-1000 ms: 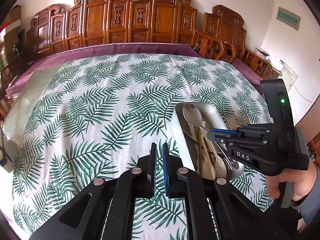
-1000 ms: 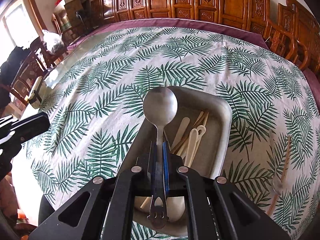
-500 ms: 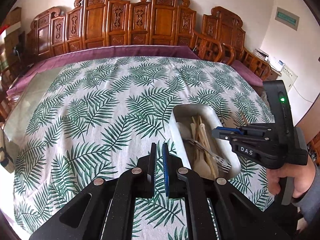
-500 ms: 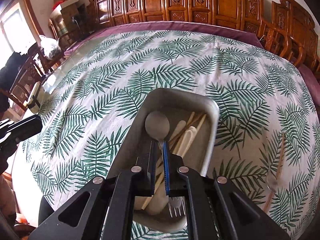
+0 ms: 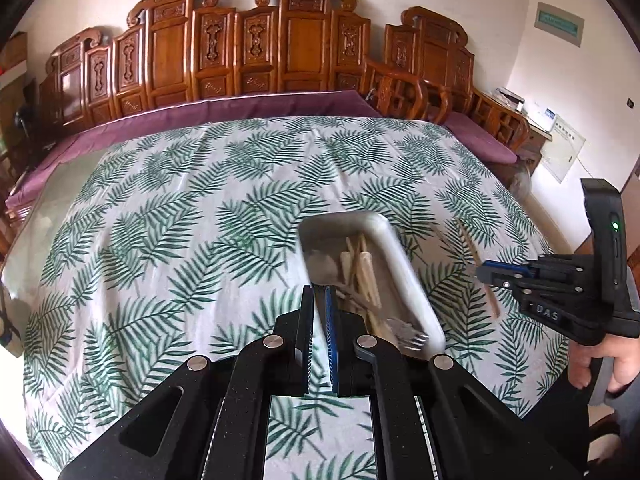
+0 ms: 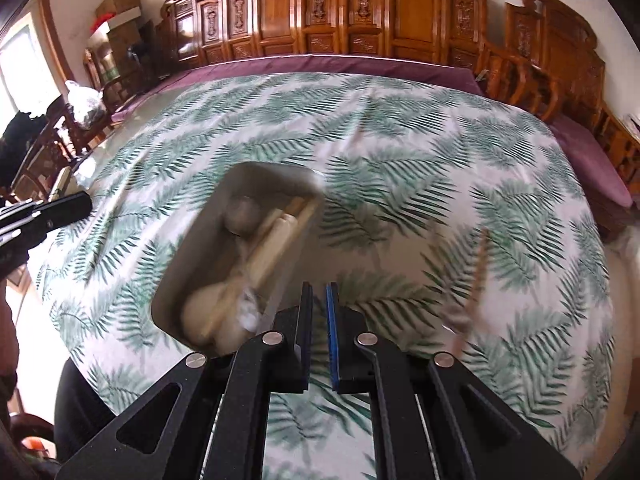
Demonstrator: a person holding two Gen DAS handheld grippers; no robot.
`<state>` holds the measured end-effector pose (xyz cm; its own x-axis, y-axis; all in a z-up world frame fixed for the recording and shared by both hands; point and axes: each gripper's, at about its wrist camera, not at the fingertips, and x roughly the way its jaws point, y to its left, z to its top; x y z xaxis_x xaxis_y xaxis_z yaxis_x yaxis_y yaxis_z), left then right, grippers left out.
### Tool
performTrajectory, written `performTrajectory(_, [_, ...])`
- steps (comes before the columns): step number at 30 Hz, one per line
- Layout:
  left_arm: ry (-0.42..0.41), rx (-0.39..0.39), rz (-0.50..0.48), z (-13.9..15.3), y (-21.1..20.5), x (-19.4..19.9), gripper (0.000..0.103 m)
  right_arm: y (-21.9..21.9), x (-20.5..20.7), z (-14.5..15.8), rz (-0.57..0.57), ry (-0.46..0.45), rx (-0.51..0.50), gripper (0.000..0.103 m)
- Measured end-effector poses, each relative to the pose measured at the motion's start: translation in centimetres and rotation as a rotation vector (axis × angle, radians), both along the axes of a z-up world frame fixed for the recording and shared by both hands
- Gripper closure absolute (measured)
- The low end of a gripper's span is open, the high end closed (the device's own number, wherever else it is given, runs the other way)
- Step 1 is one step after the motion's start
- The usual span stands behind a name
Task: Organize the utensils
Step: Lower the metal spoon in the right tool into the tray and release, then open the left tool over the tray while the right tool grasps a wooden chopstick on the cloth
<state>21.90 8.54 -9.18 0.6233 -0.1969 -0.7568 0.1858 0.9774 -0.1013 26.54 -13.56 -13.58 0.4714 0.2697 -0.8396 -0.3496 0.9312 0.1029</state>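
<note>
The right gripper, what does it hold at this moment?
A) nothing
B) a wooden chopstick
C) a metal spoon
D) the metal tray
A: the right gripper is shut with only tablecloth visible between its fingers; the metal spoon lies inside the tray, and a chopstick lies on the cloth.

Both tools are matte black, speckled plastic — angular linkage arms with cut-out slots, pinned by round silver screws. On the left gripper [image 5: 319,304] one finger carries a black pad, the other a ribbed blue one; the right gripper [image 6: 319,300] has the same pairing. Seen from the left wrist, the right tool's side reads "DAS" in pale letters, and a green light glows on its upright black handle — a grey sleeve [image 5: 624,396] sits behind the hand [image 5: 600,364] at its base.
</note>
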Motion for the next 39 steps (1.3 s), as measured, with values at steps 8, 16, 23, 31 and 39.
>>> performTrajectory(8, [0.018, 0.004, -0.051, -0.6, -4.0, 0.9, 0.090, -6.9, -0.4, -1.8, -0.099, 0.022, -0.029, 0.091])
performTrajectory(16, [0.045, 0.014, -0.091, -1.5, -7.5, 1.5, 0.079, -9.9, 0.9, -4.5, -0.133, 0.067, -0.034, 0.090])
performTrajectory(23, [0.074, 0.020, -0.102, -2.6, -9.6, 2.1, 0.062, -10.6, 3.8, -6.5, -0.137, 0.096, -0.032, 0.083])
performTrajectory(31, [0.110, 0.030, -0.113, -4.2, -11.6, 3.1, 0.059, -11.8, 7.8, -9.0, -0.150, 0.166, -0.017, 0.083])
performTrajectory(39, [0.132, 0.045, -0.138, -5.1, -12.9, 3.8, 0.059, -10.8, 9.0, -10.3, -0.118, 0.184, -0.045, 0.083])
